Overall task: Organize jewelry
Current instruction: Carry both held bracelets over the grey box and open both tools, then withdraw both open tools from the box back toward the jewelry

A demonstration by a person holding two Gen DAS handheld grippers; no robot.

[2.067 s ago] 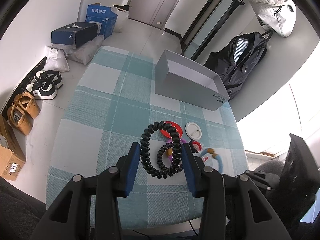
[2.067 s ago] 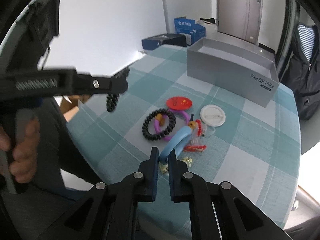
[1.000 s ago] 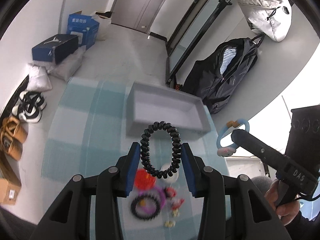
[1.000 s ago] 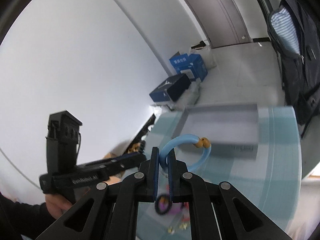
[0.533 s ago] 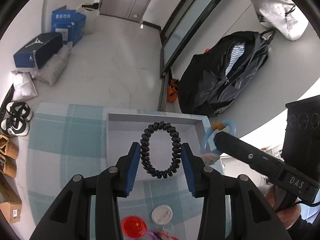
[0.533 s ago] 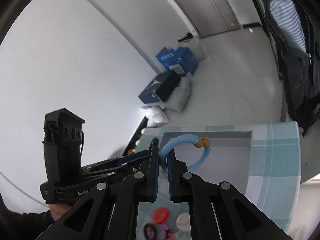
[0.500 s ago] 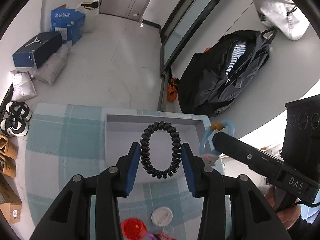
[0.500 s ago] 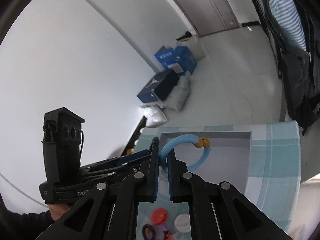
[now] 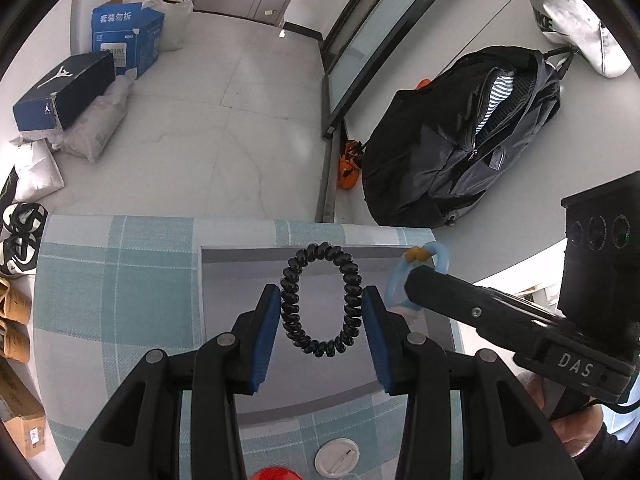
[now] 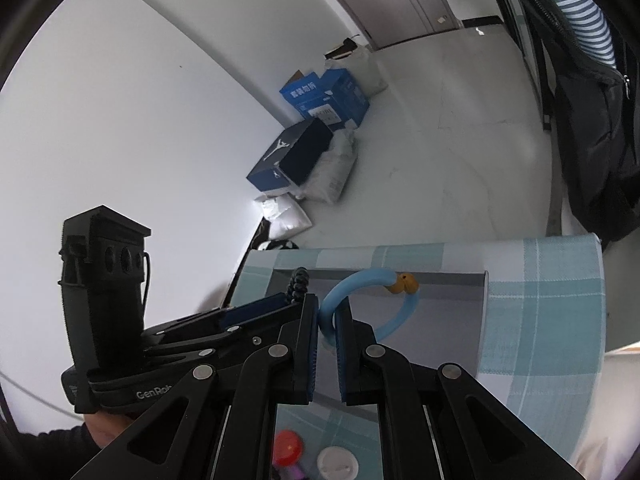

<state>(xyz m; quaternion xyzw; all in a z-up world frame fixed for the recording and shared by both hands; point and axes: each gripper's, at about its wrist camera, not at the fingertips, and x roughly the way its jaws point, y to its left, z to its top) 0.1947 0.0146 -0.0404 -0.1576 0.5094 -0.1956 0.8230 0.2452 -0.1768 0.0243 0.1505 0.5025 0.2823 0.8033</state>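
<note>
two pieces over the box, nothing dropped in yet

my left claw [image 9: 322,312] is part-way open, with its blue pads pressed on either side of the black coil band [image 9: 321,306], which hangs upright between them as an open loop. my right claw [image 10: 327,330] is nearly closed, pinching one side of the blue ring [image 10: 370,304]; the ring's orange bead [image 10: 404,283] sits at the top, clear of the pads. in the left wrist view the right claw's tip and the blue ring show just beside the band, at its right.

both pieces hang over the grey box [image 9: 224,280], which sits at the far end of the checked worktop [image 9: 112,280]. i judge this as the carry done and the release left: the floor of the box that i can see looks bare, so neither piece is in yet. after that, more waits on the worktop nearer me: a white disc [image 9: 336,465] and a red disc [image 9: 276,474] at the bottom edge of the left view, both also low in the right view.

my claws cover much of the box floor, so i can't rule out something already lying there. the red disc is cut off by the frame edge. a small purplish bit beneath it in the right view is too cropped to name. how high the pieces hang above the box floor i cannot tell.
</note>
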